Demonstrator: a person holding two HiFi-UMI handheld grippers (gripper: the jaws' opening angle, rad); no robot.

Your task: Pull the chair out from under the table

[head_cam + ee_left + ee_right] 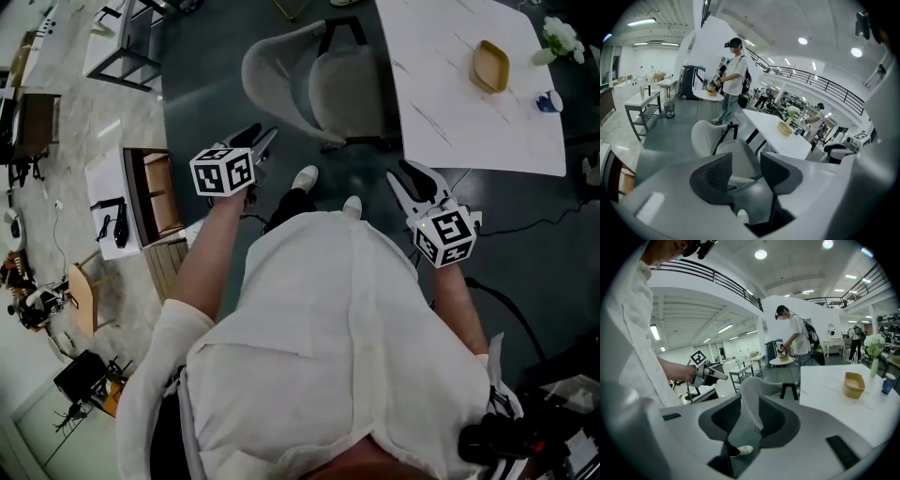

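A pale grey shell chair (300, 80) on black legs stands on the dark floor, its seat close against the left edge of the white table (450, 112). My left gripper (261, 141) is held out short of the chair, open, with nothing between its fingers. In the left gripper view the chair (710, 136) and the table (773, 129) lie beyond the left gripper (745, 158). My right gripper (405, 173) hangs near the table's front corner, also open and empty. Past the right gripper (750, 404) the chair (757, 383) shows in the gap, some way off.
On the table sit a wooden bowl (490, 66), a blue cup (548, 100) and flowers (561, 37). A wooden rack (155, 192) and black-framed benches (122, 42) stand at the left. Cables (525, 225) cross the floor at the right. Another person (733, 75) works at a round table behind.
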